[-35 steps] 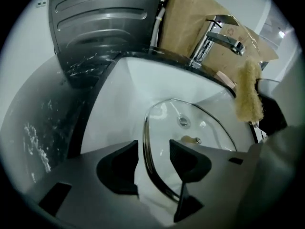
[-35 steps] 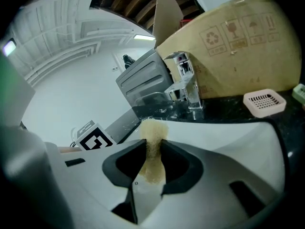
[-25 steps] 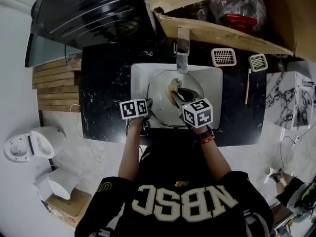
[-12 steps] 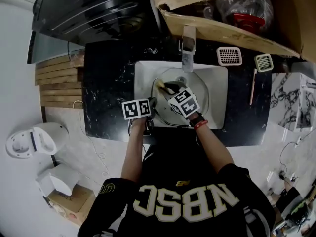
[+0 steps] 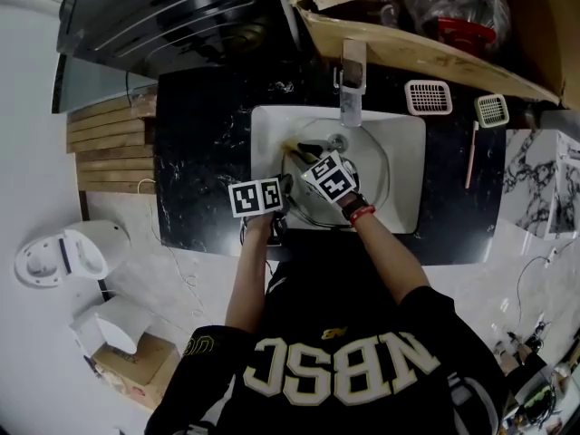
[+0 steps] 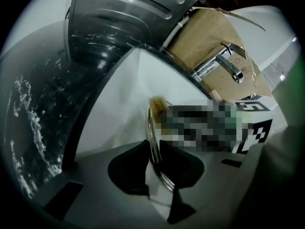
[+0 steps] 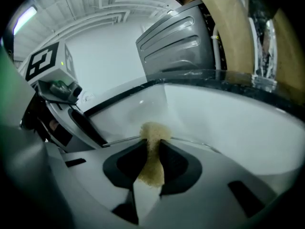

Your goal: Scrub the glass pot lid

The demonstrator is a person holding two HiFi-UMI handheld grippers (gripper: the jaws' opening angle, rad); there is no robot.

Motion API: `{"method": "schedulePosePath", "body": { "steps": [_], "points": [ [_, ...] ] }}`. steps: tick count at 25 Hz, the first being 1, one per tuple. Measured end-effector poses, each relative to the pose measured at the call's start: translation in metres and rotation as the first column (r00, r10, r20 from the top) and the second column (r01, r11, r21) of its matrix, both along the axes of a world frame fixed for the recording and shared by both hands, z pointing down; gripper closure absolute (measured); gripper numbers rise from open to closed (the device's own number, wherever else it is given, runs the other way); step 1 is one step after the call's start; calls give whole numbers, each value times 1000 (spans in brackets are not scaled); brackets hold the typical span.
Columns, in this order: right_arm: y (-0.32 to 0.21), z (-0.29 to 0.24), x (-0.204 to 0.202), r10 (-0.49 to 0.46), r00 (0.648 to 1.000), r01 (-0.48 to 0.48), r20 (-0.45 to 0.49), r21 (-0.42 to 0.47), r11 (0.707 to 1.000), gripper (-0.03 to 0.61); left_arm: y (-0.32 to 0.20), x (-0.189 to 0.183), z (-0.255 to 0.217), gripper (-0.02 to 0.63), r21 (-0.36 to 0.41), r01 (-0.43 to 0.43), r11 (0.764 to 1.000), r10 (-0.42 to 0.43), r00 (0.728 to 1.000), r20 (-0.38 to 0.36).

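Leftward across the glass pot lid (image 5: pixel 367 172) is where the right tongs (image 5: pixel 304 155) have been travelling over the last second, from the lid's right side to its far-left edge. They are now working just beside the left tongs (image 5: pixel 283 191), which are keeping to the same spot at the near-left corner of the sink (image 5: pixel 408 139). A black marbled worktop (image 5: pixel 199 152) is spreading out around that white sink, with a slatted wooden board (image 5: pixel 109 148) lying at its left end and two small gridded pieces (image 5: pixel 428 98) sitting on it to the right of the tap (image 5: pixel 352 84). The tap is reaching over the basin from the far side. Inside the basin the lid is showing as a clear disc with a metal rim, and its near-left rim is being held off the sink wall. In the left gripper view the left tongs (image 6: pixel 155 162) are pinching that rim (image 6: pixel 153 137) edge-on, with both dark pads pressing against the metal band and only the rim's thickness between them. In the right gripper view the right tongs (image 7: pixel 152 163) are squeezing a yellow sponge (image 7: pixel 152 149) between nearly closed pads. The sponge's free end is poking out past the tips and pressing against the lid's rim, which is running across just beyond the pads.
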State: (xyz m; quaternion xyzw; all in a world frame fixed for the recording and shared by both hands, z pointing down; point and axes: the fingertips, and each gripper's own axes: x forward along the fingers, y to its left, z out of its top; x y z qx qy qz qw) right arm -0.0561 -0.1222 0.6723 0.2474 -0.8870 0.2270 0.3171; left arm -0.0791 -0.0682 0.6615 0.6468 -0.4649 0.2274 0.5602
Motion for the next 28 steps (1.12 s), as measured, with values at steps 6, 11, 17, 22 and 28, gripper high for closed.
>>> {"method": "schedulePosePath", "body": {
  "steps": [6, 11, 17, 22, 28],
  "points": [
    [-25, 19, 21, 29, 989, -18, -148, 73, 997, 492, 1, 0, 1, 532, -16, -3, 1000, 3, 1000, -7],
    [-49, 38, 52, 87, 957, -58, -278, 108, 992, 492, -1, 1, 1, 531, -26, 4, 1000, -4, 1000, -24],
    [-57, 55, 86, 59, 893, 13, -447, 156, 988, 495, 1, 3, 1, 525, -33, -2, 999, 1, 999, -40],
    [-55, 59, 127, 68, 813, 33, -578, 163, 986, 497, 3, 3, 2, 523, -36, 8, 999, -10, 998, -54],
    [-45, 59, 163, 81, 770, -14, -633, 110, 994, 497, 3, 2, 3, 525, -23, 1, 1000, -2, 999, -47]
  ]
}}
